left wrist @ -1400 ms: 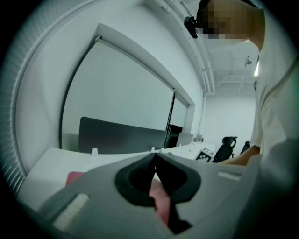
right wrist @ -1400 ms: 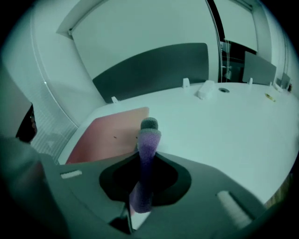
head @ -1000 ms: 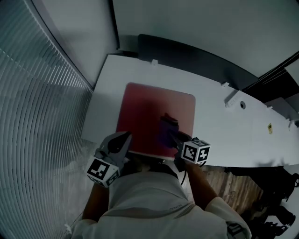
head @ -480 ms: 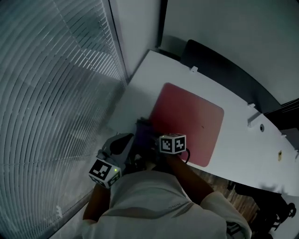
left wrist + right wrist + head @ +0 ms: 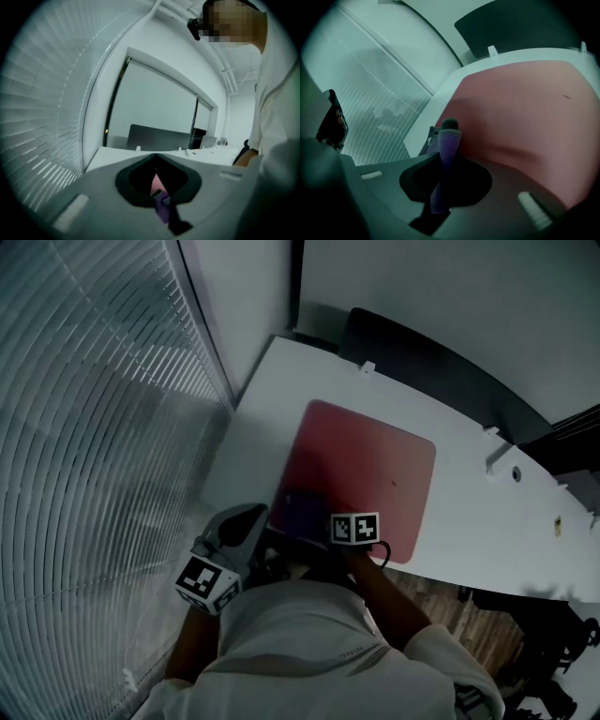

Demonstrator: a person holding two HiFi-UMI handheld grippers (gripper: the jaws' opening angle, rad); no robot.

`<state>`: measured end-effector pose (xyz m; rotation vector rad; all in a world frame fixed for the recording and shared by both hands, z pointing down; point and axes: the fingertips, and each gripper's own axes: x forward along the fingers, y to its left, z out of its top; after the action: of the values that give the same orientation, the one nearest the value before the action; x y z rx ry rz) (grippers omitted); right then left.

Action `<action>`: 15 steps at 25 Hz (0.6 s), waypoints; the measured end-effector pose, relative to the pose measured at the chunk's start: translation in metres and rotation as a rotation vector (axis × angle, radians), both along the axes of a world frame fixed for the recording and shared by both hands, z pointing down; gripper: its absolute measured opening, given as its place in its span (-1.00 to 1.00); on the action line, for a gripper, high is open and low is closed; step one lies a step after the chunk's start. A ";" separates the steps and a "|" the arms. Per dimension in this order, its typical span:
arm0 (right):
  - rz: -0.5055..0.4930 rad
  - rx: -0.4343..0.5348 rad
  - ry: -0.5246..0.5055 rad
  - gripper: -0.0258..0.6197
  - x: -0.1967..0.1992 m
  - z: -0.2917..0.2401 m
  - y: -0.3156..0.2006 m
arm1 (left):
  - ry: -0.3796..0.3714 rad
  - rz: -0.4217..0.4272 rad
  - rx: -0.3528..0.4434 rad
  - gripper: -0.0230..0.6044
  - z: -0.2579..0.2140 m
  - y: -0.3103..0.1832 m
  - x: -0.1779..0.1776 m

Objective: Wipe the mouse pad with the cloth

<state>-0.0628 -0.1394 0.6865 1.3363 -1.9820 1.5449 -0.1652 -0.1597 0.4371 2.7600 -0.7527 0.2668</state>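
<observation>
The red mouse pad [image 5: 366,470] lies flat on the white desk [image 5: 487,521]. A purple cloth [image 5: 300,507] rests on the pad's near-left corner, and my right gripper [image 5: 314,518] is shut on it. The right gripper view has the cloth [image 5: 446,154] standing up between the jaws of the right gripper [image 5: 447,136], with the pad [image 5: 525,103] spreading beyond. My left gripper [image 5: 249,519] hovers at the desk's near edge, left of the pad, holding nothing. In its own view the left gripper [image 5: 156,161] has its jaws together; a sliver of pad and cloth [image 5: 161,208] shows past them.
Window blinds [image 5: 94,427] fill the left side. A dark partition panel [image 5: 422,362] runs along the desk's far edge, with a small white clip [image 5: 367,367] in front of it. A cable hole [image 5: 515,473] sits at the right. Wooden floor [image 5: 431,592] shows below the desk.
The right gripper dragged the cloth from the pad's near middle leftward past the left edge, then back onto the near-left corner. The left gripper stayed put.
</observation>
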 end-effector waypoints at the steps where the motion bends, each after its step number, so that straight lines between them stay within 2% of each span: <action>1: 0.019 -0.005 0.004 -0.77 0.011 0.001 0.007 | 0.002 0.021 -0.001 -0.92 0.001 0.001 0.010; 15: 0.263 -0.058 0.094 -0.77 0.165 0.007 0.116 | 0.023 0.282 -0.023 -0.92 0.004 0.043 0.154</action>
<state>0.1019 -0.0231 0.6940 1.6675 -1.7475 1.6034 -0.0113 -0.1171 0.4408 2.8373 -0.3502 0.2962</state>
